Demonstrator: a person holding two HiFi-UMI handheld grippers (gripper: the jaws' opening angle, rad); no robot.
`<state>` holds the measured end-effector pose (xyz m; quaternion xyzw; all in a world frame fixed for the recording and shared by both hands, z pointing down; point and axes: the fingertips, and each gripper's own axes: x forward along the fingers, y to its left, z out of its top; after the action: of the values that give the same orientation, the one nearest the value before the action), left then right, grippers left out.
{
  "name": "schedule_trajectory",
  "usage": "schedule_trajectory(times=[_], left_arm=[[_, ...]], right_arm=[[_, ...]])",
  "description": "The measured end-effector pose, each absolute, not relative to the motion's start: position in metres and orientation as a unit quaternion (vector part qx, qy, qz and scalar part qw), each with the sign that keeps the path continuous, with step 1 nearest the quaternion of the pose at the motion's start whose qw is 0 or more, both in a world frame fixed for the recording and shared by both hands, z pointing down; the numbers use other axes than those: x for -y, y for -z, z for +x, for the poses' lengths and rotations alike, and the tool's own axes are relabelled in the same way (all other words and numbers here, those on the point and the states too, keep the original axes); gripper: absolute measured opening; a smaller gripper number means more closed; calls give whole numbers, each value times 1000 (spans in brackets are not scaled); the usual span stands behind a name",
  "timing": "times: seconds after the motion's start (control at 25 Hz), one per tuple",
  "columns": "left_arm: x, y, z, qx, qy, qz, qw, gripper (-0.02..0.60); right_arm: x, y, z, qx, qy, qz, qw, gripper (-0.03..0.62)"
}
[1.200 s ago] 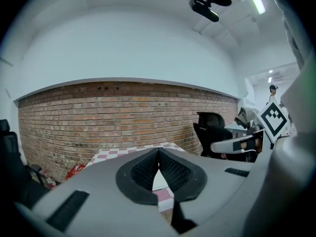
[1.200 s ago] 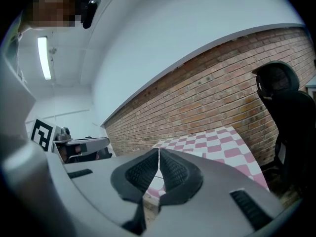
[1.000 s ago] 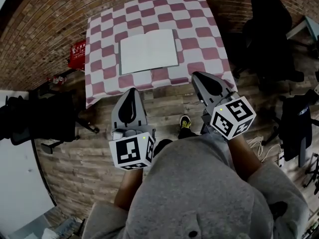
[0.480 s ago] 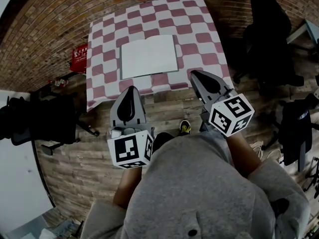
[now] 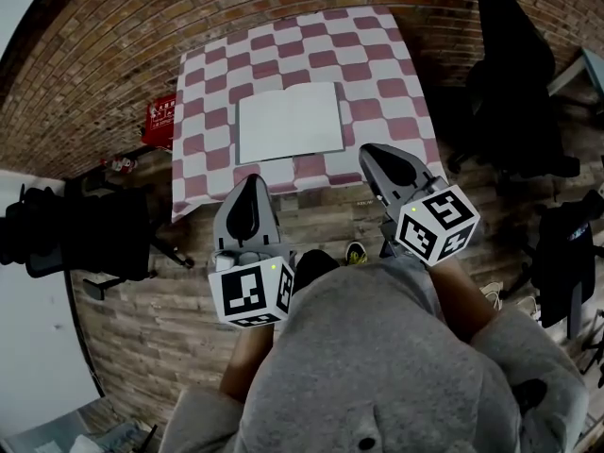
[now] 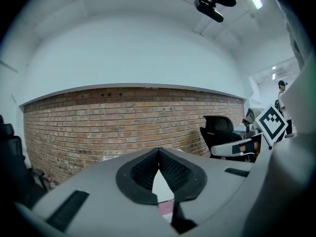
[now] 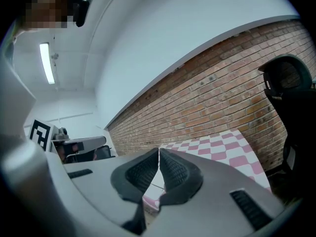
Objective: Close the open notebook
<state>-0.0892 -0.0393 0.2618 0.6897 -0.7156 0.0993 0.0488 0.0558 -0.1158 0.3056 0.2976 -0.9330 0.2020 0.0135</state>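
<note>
The open notebook (image 5: 289, 121) lies flat with blank white pages up, in the middle of the table under a pink-and-white checked cloth (image 5: 377, 74). My left gripper (image 5: 250, 179) hovers just short of the table's near edge, below the notebook's left part. It is shut and empty. My right gripper (image 5: 367, 149) is over the near right edge, also shut with nothing in it. In the left gripper view the shut left gripper (image 6: 159, 151) shows a sliver of white page (image 6: 160, 186) beneath it. In the right gripper view the shut right gripper (image 7: 159, 150) points along the checked cloth (image 7: 222, 144).
A brick wall (image 5: 113, 36) runs behind the table. Black office chairs stand to the right (image 5: 514, 64) and to the left (image 5: 85, 229). A red object (image 5: 160, 111) sits on the floor left of the table. The person's shoe (image 5: 354, 251) is on the wooden floor (image 5: 179, 328).
In the head view the table and notebook have slid lower and slightly right, nearer the gripper tips. Both grippers stay shut and hardly move.
</note>
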Motion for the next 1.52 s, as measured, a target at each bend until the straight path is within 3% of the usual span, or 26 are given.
schedule_trajectory(times=[0.92,1.52], left_arm=[[40,-259,-97,713,-87,694,45,11],[83,-298,-132,697,-108,704,88,11]], right_arm=[[117,-304,44,932,-197,304,8,29],[156,-351,20,902,-264,339,52,31]])
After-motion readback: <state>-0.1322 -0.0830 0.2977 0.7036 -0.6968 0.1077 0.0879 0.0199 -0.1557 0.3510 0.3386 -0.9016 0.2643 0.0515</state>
